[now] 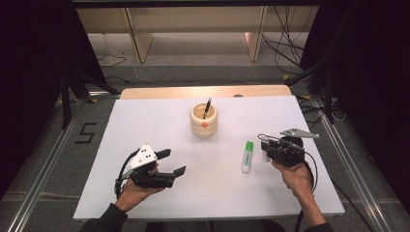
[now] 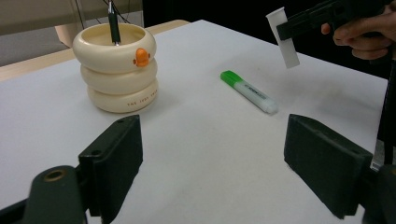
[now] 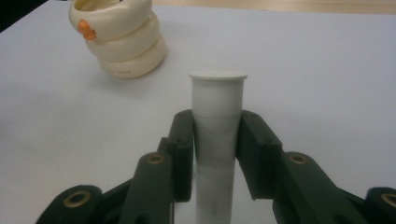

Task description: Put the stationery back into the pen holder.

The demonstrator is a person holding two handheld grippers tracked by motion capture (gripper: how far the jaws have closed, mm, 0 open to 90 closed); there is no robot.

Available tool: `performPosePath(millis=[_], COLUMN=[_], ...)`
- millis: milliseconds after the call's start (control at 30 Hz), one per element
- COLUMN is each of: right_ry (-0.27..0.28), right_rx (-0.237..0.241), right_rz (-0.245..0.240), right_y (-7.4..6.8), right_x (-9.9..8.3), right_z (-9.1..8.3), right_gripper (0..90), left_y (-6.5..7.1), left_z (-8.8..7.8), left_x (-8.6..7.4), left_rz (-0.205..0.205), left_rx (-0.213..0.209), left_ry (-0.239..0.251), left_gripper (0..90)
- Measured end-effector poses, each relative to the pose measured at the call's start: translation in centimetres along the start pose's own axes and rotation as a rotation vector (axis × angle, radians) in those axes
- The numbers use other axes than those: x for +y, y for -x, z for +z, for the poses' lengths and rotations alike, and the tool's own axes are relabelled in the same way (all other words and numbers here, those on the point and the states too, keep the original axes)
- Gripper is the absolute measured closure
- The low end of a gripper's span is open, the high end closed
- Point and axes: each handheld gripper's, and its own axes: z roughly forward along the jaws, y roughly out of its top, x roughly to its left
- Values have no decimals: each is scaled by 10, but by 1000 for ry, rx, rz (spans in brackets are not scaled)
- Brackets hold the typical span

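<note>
Held clear of the white tabletop [image 1: 145, 125] at near right: a white marker [image 3: 217, 140], pinched across its barrel by the right gripper [image 3: 215, 154], long axis hanging roughly upright with a slight tilt, flat end toward the right gripper view's camera. Standing well off to the far left of that gripper: a cream duck-faced pen holder [image 1: 203, 120], mouth open upward, a dark pen [image 1: 207, 108] already leaning inside. Judged from this layout, next move likely a carry up and across to the holder's mouth, marker kept near vertical to drop in beside the pen. Lying flat between gripper and holder, just left of the right hand: a green-capped highlighter [image 1: 247, 156], long axis running near to far, low enough to be passed over. Resting at near left, farther from the marker: the left gripper [image 1: 169, 162], spread wide and gripping nothing, pointed toward the holder and highlighter.
</note>
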Motion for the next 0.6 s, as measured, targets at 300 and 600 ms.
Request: performPosePath(millis=[300, 600], right_ry=[43, 54], right_rx=[70, 130], right_rz=[6, -4], right_y=[-9, -30], right_x=[23, 48], right_z=[8, 24], right_gripper=[684, 683], left_y=[-4, -8], left_z=[-6, -12], left_x=[0, -2], left_rz=[-30, -43], left_rx=[15, 35], left_ry=[29, 35], left_gripper=[189, 189])
